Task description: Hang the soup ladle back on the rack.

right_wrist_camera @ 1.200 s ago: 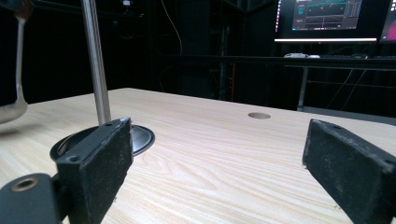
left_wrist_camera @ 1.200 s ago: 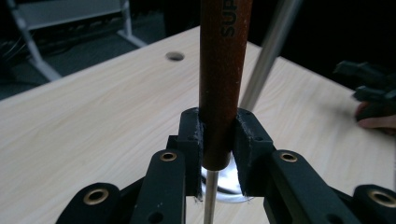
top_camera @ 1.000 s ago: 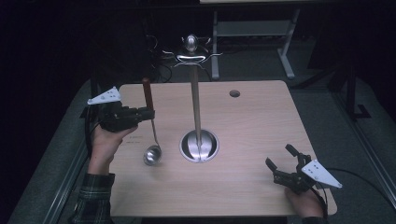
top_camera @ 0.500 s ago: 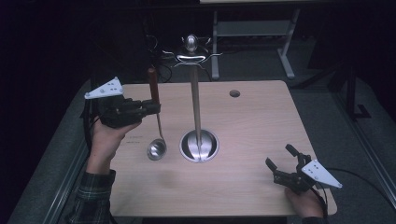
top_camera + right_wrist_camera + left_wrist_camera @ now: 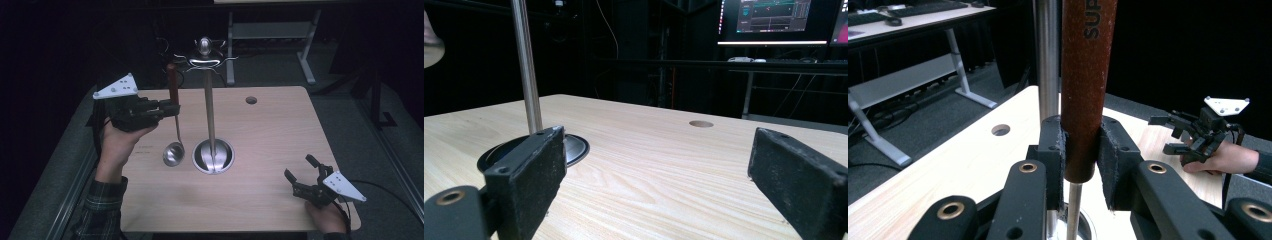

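The steel ladle with a brown handle (image 5: pixel 173 120) is clamped upright by the left gripper (image 5: pixel 169 109), just beside the tall steel hook stand (image 5: pixel 209 107). The right gripper (image 5: pixel 303 176) rests released. A knock against the stand could probably twist the handle loose.

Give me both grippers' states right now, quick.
Left gripper: shut on the steel ladle with the reddish-brown handle, held upright beside the metal stand's pole.
Right gripper: open, holding nothing, over the wooden table.
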`<state>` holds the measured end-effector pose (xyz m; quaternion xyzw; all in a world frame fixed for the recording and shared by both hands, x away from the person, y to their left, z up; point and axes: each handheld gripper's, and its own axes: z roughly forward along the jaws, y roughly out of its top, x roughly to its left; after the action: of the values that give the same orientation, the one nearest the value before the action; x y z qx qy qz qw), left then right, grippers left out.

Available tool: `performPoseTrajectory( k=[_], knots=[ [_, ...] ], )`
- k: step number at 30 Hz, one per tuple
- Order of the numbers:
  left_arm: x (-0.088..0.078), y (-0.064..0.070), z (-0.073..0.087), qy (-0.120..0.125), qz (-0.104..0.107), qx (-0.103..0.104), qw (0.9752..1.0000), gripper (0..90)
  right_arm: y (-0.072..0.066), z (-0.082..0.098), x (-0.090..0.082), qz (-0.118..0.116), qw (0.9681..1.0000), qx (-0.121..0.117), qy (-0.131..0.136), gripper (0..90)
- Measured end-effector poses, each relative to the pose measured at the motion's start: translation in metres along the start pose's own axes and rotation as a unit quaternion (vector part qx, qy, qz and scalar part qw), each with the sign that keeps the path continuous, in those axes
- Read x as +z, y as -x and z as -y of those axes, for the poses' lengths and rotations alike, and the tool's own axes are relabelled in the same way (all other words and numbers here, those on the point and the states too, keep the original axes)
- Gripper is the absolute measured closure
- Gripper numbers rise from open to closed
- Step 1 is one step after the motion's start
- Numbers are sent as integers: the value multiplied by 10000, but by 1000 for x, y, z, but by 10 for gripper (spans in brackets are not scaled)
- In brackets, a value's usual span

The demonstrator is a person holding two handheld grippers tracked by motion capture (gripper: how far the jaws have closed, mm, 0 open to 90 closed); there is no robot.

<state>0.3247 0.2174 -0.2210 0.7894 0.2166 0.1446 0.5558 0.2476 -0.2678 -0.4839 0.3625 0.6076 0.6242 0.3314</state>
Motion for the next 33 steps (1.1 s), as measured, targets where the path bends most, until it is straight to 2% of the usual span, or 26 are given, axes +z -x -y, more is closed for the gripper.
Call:
performPoseTrajectory(
  k=[15,26,33],
  knots=[
    [14,4,-6,-82,1,17,10000,740,0,0,0,1,10000,4,-3,80],
    [21,1,-9,-209,-197,22,9996,740,0,0,0,1,10000,3,-2,80],
    [27,-1,-9,-233,-203,-62,9995,740,0,0,0,1,10000,0,-1,80]
  ],
)
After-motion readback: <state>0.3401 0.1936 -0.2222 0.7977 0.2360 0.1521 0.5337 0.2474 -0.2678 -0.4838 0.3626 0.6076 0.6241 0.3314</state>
